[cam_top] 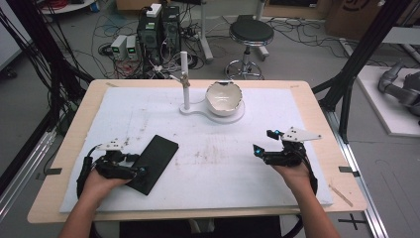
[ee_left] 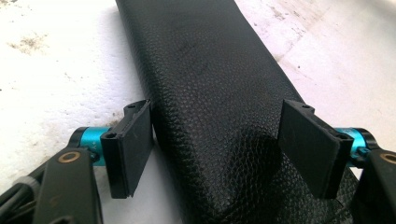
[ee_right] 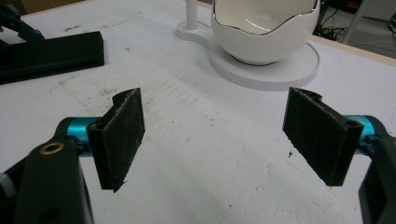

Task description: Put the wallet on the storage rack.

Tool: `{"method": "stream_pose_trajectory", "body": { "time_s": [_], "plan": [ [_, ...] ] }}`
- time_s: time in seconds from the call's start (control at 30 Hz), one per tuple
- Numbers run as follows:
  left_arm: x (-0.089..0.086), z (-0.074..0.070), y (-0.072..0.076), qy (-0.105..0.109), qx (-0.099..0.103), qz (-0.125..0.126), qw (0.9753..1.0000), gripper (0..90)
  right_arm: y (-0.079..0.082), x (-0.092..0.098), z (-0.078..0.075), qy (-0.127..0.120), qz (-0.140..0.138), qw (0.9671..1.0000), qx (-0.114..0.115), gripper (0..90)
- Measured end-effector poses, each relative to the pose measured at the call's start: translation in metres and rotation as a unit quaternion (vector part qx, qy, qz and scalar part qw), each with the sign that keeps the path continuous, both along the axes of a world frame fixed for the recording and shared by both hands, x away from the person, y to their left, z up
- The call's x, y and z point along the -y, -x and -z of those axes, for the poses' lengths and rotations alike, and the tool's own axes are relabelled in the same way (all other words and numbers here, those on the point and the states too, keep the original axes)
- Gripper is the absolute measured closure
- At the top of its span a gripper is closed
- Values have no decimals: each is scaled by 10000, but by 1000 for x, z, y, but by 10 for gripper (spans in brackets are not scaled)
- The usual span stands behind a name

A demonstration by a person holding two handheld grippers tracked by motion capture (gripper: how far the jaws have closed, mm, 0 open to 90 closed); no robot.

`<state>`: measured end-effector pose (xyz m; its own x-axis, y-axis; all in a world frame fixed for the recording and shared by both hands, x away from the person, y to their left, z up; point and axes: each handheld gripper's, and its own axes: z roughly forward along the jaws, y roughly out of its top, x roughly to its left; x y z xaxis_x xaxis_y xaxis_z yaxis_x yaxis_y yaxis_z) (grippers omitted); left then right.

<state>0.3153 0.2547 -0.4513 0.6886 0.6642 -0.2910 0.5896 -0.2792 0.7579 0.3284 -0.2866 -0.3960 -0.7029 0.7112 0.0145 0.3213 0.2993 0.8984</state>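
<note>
Left claw (ee_left: pixel 217 149) spread astride black case (ee_left: pixel 210 93); center, then squeeze evenly. Right claw (ee_right: pixel 212 144) spread, idle at 4 o'clock.

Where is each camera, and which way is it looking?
High view: above the person's side, looking forward and down at the table; both forearms show.
Left gripper view: on the left hand-held gripper, jaws open astride the black case.
Right gripper view: on the right hand-held gripper, open, facing the bowl.
All three share the case.
</note>
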Motion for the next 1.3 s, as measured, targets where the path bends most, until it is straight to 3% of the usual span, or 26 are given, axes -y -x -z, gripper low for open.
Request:
{"method": "stream_pose_trajectory", "body": {
  "time_s": [0.1,0.2,0.3,0.47,0.57,0.83,1.03,1.13,1.3],
  "plan": [
    [-2,0,1,80,-91,-155,9998,352,1,0,0,-3,5,10000,-13,214],
    [-3,-1,1,83,-86,-120,9999,408,1,-1,0,7,7,10000,-10,214],
    [-4,-1,1,137,-25,-94,9999,456,0,-1,0,16,-3,10000,21,214],
    [-4,-5,1,88,72,-109,9999,617,1,-3,-1,-3,-26,10000,25,214],
    [-5,-1,2,170,272,5,9995,614,2,-3,-1,9,-14,10000,18,214],
    [-4,-2,1,154,341,47,9993,620,1,-3,-1,21,-11,10000,44,214],
    [-4,-3,-2,313,212,-51,9993,727,2,-4,-1,9,-24,10000,40,215],
    [-5,-12,0,584,241,4,9980,791,1,-4,-1,-1,-58,10000,29,215],
    [3,-27,5,602,511,286,9965,814,2,-4,-1,-12,-60,10000,32,215]
  ]
}}
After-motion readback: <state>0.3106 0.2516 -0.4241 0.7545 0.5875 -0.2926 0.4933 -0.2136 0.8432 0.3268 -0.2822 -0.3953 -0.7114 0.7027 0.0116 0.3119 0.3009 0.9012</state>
